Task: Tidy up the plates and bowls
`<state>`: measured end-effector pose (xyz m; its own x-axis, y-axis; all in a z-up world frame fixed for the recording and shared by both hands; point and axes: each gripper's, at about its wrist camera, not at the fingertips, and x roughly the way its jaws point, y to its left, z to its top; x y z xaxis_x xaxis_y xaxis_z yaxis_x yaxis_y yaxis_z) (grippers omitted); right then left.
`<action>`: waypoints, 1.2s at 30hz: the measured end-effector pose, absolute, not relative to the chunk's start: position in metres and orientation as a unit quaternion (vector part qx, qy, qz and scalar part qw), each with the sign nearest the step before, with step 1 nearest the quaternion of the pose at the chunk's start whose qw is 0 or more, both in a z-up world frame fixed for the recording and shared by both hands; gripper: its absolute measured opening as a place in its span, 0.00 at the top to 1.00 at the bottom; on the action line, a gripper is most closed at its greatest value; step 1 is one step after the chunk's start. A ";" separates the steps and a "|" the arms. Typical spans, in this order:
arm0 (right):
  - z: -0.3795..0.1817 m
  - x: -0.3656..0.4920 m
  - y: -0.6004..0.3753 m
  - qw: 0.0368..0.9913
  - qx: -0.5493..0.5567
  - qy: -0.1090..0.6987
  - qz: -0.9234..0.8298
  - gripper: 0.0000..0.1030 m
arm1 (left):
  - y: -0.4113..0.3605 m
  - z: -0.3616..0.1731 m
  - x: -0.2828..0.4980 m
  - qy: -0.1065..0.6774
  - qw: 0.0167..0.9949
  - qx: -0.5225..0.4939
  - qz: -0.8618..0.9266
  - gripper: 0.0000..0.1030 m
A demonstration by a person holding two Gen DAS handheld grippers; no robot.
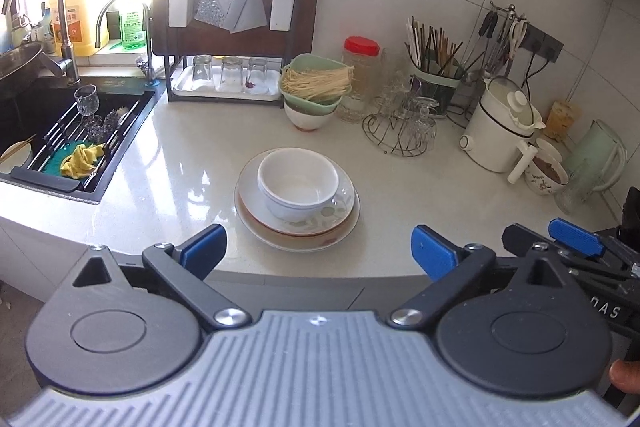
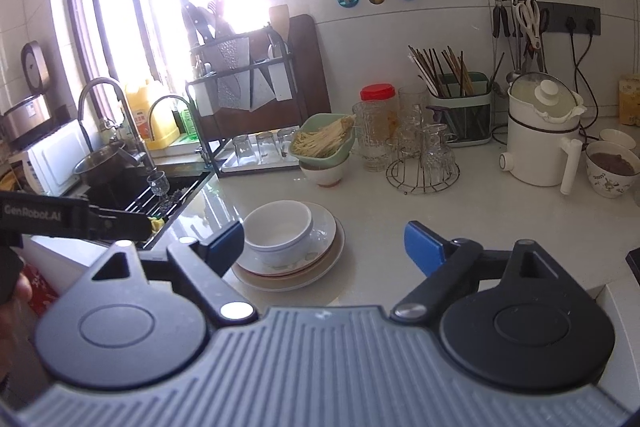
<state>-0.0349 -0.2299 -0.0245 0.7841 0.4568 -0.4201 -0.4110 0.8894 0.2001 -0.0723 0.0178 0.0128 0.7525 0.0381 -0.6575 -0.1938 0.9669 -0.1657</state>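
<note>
Two stacked white bowls sit on a stack of plates near the front edge of the pale countertop. My left gripper is wide open just in front of the stack, nothing between its blue pads. My right gripper is also open, with the stack beyond its left fingertip and nothing held. The right gripper's blue pad shows at the right edge of the left wrist view. The left gripper's black body shows at the left of the right wrist view.
A black sink with a rack, glass and yellow cloth lies left. Behind stand a dish rack with upturned glasses, a green colander of noodles on a bowl, a red-lidded jar, a wire glass holder, a chopstick caddy and a white kettle.
</note>
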 end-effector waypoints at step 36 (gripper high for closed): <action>-0.035 -0.064 -0.243 0.951 0.068 0.216 0.210 0.00 | 0.001 0.012 -0.095 0.345 0.932 -0.085 0.069 0.02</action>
<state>-0.0639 -0.2433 -0.0349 0.8182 0.4289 -0.3829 -0.3704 0.9025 0.2195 -0.0950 0.0007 0.0125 0.7524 0.0707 -0.6549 -0.1876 0.9761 -0.1101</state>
